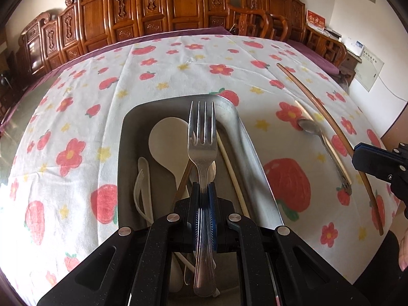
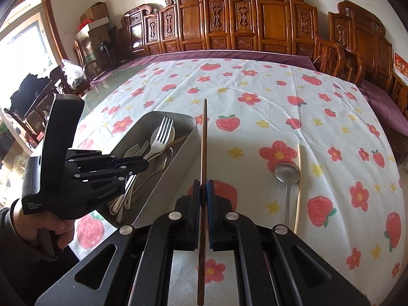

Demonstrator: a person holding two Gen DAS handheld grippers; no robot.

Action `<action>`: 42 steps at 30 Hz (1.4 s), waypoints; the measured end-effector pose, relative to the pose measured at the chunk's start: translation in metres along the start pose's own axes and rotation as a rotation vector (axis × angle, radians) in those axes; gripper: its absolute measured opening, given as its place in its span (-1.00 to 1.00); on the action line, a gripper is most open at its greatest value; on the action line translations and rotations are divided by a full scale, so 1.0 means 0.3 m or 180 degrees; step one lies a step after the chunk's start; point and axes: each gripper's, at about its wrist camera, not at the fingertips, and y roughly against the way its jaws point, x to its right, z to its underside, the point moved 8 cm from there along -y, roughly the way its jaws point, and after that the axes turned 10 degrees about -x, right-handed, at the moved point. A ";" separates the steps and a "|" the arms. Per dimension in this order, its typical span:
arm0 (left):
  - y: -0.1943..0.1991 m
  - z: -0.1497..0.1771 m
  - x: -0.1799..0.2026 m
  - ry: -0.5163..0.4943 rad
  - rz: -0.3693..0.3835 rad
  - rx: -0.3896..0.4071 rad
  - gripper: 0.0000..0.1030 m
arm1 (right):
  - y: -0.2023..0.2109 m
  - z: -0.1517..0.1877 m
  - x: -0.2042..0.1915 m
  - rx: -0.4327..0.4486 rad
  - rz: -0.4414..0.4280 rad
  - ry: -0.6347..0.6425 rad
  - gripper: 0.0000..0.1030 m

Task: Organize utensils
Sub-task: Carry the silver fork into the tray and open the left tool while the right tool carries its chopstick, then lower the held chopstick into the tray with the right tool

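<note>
Holding a metal fork (image 1: 202, 137) by its handle in your left tongs (image 1: 203, 193), you are partway through the sorting: the fork hangs tines forward over the grey tray (image 1: 244, 137), which already holds a pale rice paddle (image 1: 165, 140), a white plastic fork (image 1: 141, 186), a light chopstick (image 1: 230, 170) and more cutlery under the tongs. It looks like the placing step, so your next move calls for lowering the fork into the tray and letting the pads part once it rests among the others.

Your right tongs (image 2: 203, 188) are pinched on a dark brown chopstick (image 2: 204, 137), which sticks up past the pads above the worktop (image 2: 255, 81), just beside the tray's near wall. That one should go in next; mind the two tools crowding each other.

Out on the flowered cloth lie a metal spoon (image 2: 287, 173) and a pale chopstick (image 2: 298, 183), side by side and well apart from the tray.
</note>
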 end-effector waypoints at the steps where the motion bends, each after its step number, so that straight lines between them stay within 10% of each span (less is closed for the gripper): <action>1: -0.001 0.001 0.001 -0.0003 0.0000 -0.0004 -0.88 | -0.001 0.002 -0.002 -0.0009 0.0005 0.0004 -0.88; 42: 0.273 -0.040 -0.330 0.0430 -0.0237 0.0615 -0.57 | -0.243 -0.164 -0.292 -0.0269 -0.0410 -0.0146 -0.88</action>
